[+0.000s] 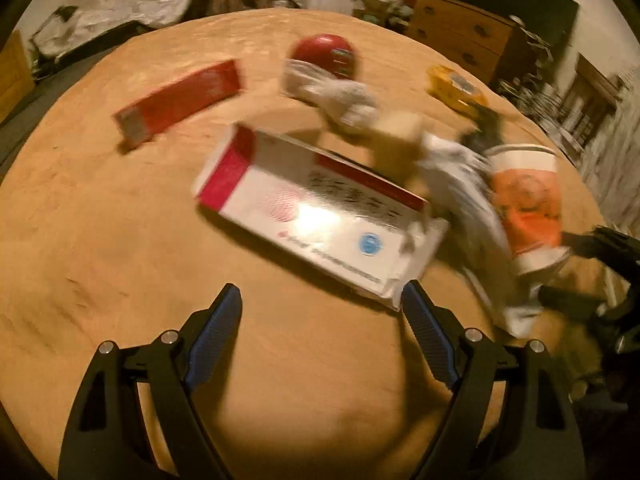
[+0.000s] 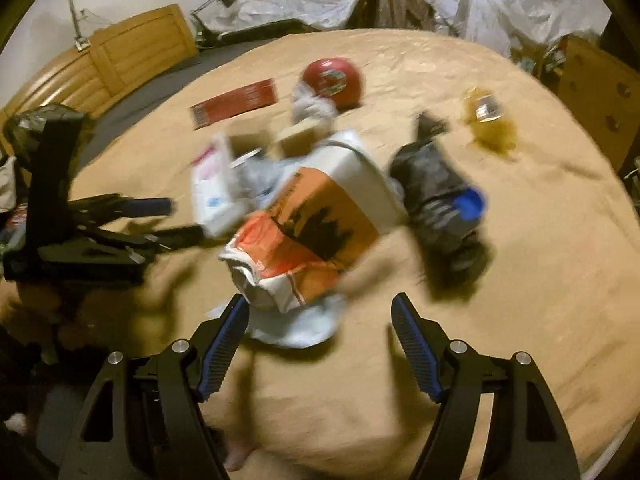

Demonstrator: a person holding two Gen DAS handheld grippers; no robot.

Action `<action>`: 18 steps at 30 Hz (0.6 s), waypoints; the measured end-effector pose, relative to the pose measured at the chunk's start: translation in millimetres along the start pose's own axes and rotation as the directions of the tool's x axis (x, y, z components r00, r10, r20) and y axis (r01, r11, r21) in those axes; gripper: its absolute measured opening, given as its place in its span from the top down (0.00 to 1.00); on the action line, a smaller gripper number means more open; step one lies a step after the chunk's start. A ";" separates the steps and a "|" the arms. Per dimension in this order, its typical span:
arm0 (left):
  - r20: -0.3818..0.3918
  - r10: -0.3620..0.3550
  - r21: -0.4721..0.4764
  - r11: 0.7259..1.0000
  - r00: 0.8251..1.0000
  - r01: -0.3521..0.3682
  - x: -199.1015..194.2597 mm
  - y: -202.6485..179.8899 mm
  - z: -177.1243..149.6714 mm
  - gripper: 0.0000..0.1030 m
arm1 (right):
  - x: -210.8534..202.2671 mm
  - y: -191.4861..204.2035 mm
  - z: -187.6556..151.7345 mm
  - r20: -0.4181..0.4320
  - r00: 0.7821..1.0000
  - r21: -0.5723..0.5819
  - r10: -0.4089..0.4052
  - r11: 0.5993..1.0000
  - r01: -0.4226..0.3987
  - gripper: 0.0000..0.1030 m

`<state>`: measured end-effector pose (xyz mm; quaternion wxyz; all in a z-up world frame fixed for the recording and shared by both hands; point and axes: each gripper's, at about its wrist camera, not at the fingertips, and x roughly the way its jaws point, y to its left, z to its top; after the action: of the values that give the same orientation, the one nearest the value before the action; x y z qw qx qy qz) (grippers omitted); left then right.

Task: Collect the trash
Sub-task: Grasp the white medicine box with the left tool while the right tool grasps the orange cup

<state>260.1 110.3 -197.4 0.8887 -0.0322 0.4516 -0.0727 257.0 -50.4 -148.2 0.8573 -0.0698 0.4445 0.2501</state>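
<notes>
I see both claws released, nothing gripped: left claw [image 1: 321,298] over the white-and-red carton [image 1: 316,212], right claw [image 2: 319,306] above the orange paper cup [image 2: 320,220] on the tan bed [image 2: 520,280].

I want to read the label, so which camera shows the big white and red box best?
The left wrist view: the box lies broadside ahead of the open left gripper, its printed face lit though blurred. The right wrist view shows only its end, behind the orange cup.
</notes>
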 end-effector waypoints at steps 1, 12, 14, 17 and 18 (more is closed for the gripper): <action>0.000 0.010 -0.015 1.000 1.000 -0.010 0.1 9.9 1.8 0.23 | -2.1 -9.1 0.0 0.001 1.000 -0.005 -0.018 1.000 0.018 0.27; -0.002 -0.068 -0.284 0.957 0.998 0.065 -30.9 90.3 5.2 0.22 | -25.8 -70.3 4.4 0.064 0.997 0.141 0.031 0.989 -0.040 0.27; 0.008 -0.186 -0.372 0.912 0.983 0.175 -30.6 78.9 3.8 0.14 | -25.6 -74.1 4.1 0.086 0.990 0.207 0.113 0.970 -0.129 0.27; 0.013 -0.212 -0.404 0.893 0.977 0.199 -23.8 59.9 6.6 0.13 | -18.4 -68.1 8.3 0.084 0.986 0.207 0.143 0.966 -0.157 0.27; 0.014 -0.201 -0.413 0.891 0.979 0.189 -20.9 54.6 8.7 0.12 | -17.3 -64.9 9.0 0.082 0.985 0.204 0.150 0.965 -0.164 0.27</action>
<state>260.4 167.5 -182.3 0.8432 -0.2631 0.4643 -0.0649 287.2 -109.8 -135.6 0.8516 0.0646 0.4440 0.2711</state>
